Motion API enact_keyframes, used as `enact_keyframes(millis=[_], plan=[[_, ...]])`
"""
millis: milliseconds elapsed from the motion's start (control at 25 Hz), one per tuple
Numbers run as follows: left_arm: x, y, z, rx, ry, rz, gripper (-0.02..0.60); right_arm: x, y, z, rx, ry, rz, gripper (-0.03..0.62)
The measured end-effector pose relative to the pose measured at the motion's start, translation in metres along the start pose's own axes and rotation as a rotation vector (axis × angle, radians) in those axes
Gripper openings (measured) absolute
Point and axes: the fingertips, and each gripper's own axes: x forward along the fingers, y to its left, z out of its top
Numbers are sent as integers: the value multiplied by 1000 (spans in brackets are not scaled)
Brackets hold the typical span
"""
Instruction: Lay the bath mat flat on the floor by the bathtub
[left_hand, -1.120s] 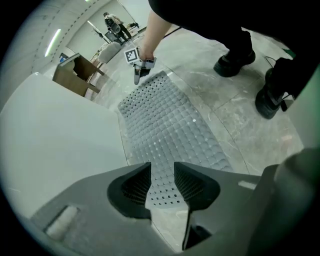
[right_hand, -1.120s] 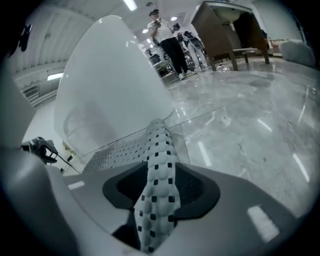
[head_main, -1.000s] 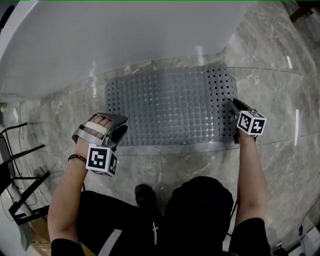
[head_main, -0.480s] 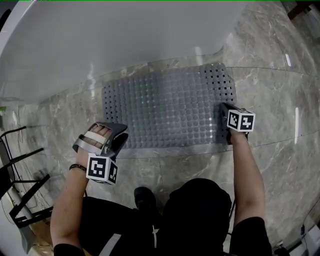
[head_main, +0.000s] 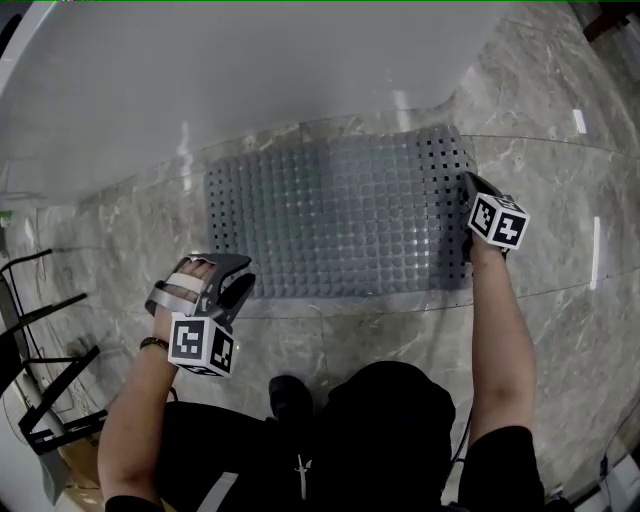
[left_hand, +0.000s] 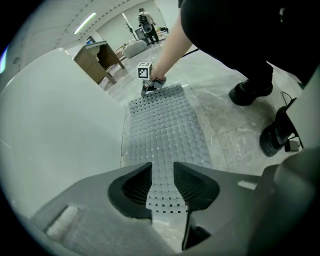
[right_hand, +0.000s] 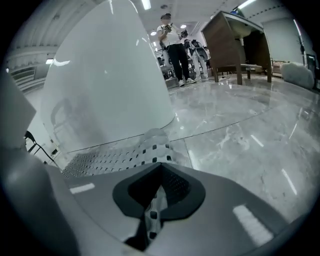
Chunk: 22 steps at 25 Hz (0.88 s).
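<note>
Head view: grey perforated rubber bath mat (head_main: 340, 215), spread on the grey marble floor (head_main: 560, 300) just beside the white bathtub (head_main: 230, 70); right gripper (head_main: 467, 186) at its right end, left gripper (head_main: 238, 280) over its near left corner. Left gripper view: jaws released and apart, the mat's end showing below the gap, nothing clasped; right gripper view: jaws clenched on the mat's raised, curled edge. Handling, by judgement: draw that end taut, lower it until no curl remains, then let go; no brand or legible writing, only black-and-white square markers on the gripper cubes.
</note>
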Motion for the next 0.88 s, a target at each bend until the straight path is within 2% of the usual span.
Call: enact_keyframes(millis=[160,280,440,600,880], plan=[[-2,13,-5,-113,-16,26,144,5,2,1,-25,12,-7,-3],[-4,20,-6,-164,-23,43,144,7,2,-1,-54,38,-11,-3],[-5,18,-7,-179,-14,42,143,11,1,-5,-68,66,-10,-3],[-4,13,-5,-159,1,27,143,19,1,-16,-76,102,-3,2],[-4,16,-2,-176,4,26,143,30,5,-22,-171,134,-24,-6]])
